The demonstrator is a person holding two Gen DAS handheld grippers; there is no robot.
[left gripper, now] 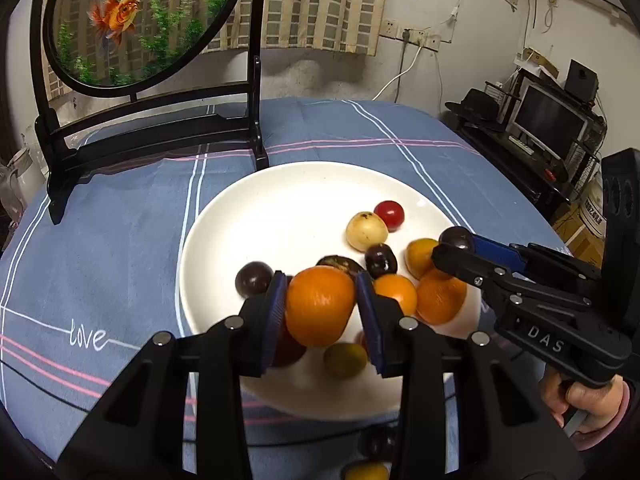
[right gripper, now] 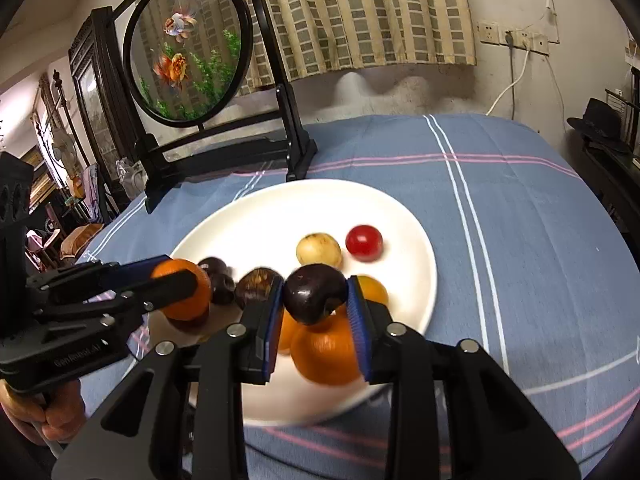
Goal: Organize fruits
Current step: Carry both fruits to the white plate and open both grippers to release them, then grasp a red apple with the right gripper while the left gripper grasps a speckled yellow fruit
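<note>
A white plate [left gripper: 280, 216] on the blue cloth holds several small fruits. My left gripper [left gripper: 320, 304] is shut on an orange mandarin [left gripper: 320, 304] just above the plate's near side; it shows too in the right wrist view [right gripper: 182, 294]. My right gripper [right gripper: 314, 300] is shut on a dark purple grape [right gripper: 314, 298] above other mandarins [right gripper: 326, 354]; in the left wrist view the right gripper [left gripper: 456, 246] holds that grape [left gripper: 456, 238] at the plate's right. A red cherry tomato [left gripper: 389, 215], a pale yellow fruit [left gripper: 366, 231] and more dark grapes [left gripper: 254, 279] lie on the plate.
A black stand with a round goldfish screen [left gripper: 132, 24] stands on the table behind the plate. A grape and a yellow fruit [left gripper: 368, 470] lie on the cloth below my left gripper. A desk with a monitor [left gripper: 548, 124] is to the right, off the table.
</note>
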